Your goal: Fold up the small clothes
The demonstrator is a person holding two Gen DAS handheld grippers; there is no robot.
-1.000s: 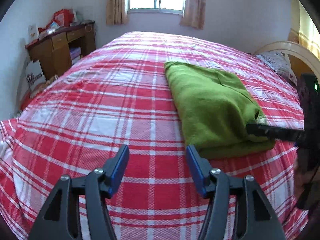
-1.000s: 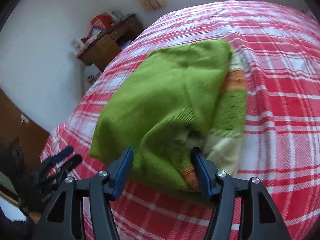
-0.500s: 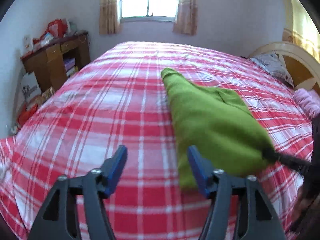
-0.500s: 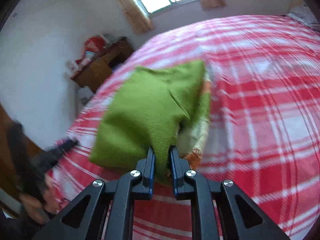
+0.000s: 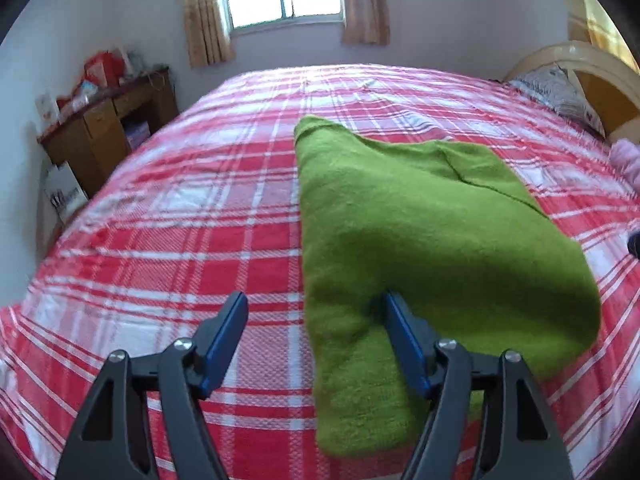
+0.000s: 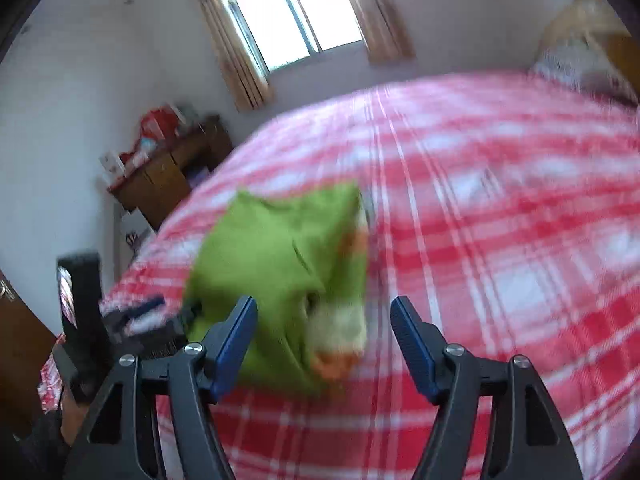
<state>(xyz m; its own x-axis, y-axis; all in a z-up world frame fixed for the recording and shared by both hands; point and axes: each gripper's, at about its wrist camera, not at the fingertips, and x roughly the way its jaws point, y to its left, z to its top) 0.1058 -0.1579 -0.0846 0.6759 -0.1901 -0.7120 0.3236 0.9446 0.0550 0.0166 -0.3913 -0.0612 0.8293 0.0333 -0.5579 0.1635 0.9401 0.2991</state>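
Green knitted sweater (image 5: 420, 248): folded, lying centre-frame on red-and-white plaid bedspread (image 5: 200, 208). Your left gripper (image 5: 316, 332) is spread wide, near hem partly between its jaws; right gripper (image 6: 324, 332) gapes empty. Step, judged: closing fold. Next: pinch hem, carry over. No legible writing; white bag (image 5: 64, 196) print blurred.

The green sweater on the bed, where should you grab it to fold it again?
Probably the near corner of the green sweater, coming low from the front. That folded edge lies thick and flat on the bedspread, partly between the open left hand-held gripper fingers already.
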